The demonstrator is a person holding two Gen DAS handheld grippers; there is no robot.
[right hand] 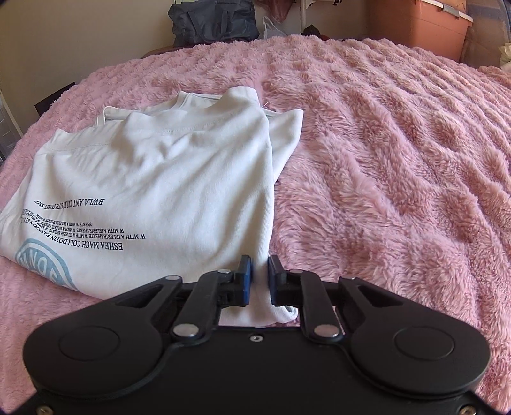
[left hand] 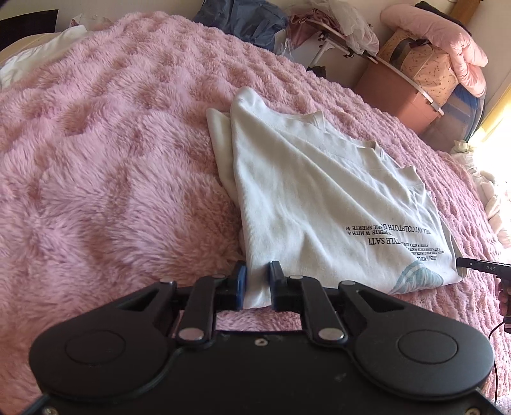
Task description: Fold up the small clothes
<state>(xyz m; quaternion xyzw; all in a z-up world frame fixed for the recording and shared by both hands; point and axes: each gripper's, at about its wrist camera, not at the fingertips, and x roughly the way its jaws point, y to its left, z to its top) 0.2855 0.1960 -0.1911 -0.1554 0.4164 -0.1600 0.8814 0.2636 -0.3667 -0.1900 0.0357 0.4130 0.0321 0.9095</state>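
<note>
A white T-shirt point(left hand: 319, 198) with black lettering and a pale blue round print lies partly folded on the pink fluffy bedspread point(left hand: 105, 166). My left gripper point(left hand: 258, 271) is shut on the shirt's near left corner. My right gripper point(right hand: 260, 269) is shut on the shirt's point(right hand: 166, 178) near right corner, with cloth bunched between the blue pads. The tip of the right gripper point(left hand: 479, 266) shows at the right edge of the left wrist view, at the shirt's other near corner. The sleeves are folded in under the body.
The bedspread point(right hand: 399, 159) stretches wide on both sides of the shirt. Beyond the far bed edge stand a dark bag point(right hand: 214, 22), a brown storage box point(left hand: 396, 95), a pink quilt point(left hand: 447, 44) on boxes and a white rack point(left hand: 335, 38).
</note>
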